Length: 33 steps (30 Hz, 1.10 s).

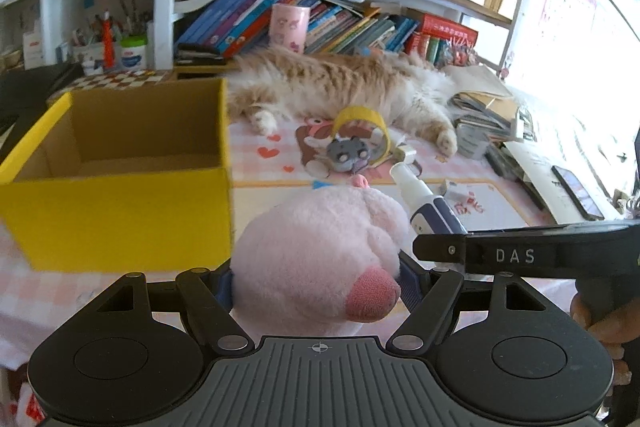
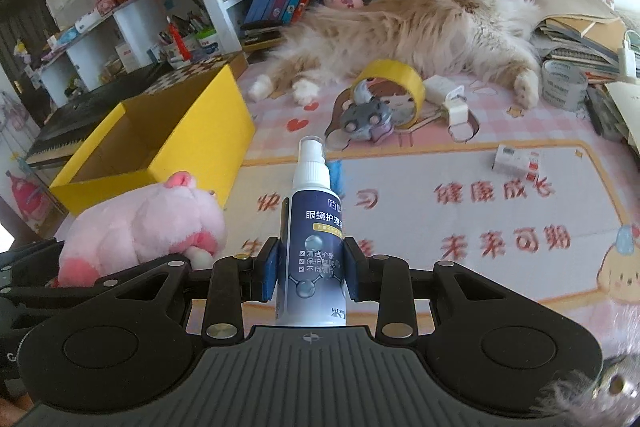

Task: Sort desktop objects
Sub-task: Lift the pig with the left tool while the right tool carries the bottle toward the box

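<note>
Spray bottle [image 2: 316, 235] upright in right tongs [image 2: 310, 269], nozzle pointing up

— Where's the pig [image 1: 320, 247]?
— Pink plush, pressed between blue pads, beside the box [image 1: 116, 179].
— And the box?
— Yellow cardboard, open on top, brown inside.
— The bottle [image 2: 314, 247]?
— White spray bottle with a navy label, upright, clamped at its label.
— Anything loose?
— A yellow tape roll [image 2: 390, 89] on edge, a grey toy [image 2: 366, 119] touching it, a small carton [image 2: 516, 159] on the mat.

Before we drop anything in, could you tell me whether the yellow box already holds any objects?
No, the yellow box shows only bare cardboard inside in the left wrist view.
</note>
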Available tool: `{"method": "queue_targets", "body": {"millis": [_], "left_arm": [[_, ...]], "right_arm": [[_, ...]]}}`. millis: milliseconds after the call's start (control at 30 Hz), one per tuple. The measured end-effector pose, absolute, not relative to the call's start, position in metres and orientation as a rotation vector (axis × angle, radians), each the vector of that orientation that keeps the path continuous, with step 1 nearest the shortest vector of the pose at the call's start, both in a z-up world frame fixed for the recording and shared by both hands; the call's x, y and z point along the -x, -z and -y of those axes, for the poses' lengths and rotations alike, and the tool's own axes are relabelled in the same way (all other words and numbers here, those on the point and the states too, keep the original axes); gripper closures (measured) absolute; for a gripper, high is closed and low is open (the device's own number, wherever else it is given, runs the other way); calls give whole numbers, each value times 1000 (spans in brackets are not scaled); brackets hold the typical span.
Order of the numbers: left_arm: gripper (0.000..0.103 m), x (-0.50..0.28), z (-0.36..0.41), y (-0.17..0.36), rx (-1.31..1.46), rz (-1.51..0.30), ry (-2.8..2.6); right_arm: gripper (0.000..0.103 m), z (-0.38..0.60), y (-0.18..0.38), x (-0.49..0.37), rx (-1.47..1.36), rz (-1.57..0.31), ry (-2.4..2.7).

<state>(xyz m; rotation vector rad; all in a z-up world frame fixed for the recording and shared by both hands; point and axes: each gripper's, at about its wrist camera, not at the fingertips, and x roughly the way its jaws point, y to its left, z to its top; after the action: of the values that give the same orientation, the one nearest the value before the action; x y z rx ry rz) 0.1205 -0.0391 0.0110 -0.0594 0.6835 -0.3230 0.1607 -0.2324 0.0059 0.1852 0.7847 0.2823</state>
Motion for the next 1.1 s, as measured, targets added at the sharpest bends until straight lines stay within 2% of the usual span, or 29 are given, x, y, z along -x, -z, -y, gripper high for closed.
{"method": "queue_targets", "body": {"millis": [533, 1100], "left_arm": [[27, -41, -39, 1, 67, -758, 277], [27, -9, -80, -4, 109, -711, 206]], "right_arm": [[73, 144, 14, -76, -169, -854, -340], [73, 86, 7, -48, -77, -847, -457]]}}
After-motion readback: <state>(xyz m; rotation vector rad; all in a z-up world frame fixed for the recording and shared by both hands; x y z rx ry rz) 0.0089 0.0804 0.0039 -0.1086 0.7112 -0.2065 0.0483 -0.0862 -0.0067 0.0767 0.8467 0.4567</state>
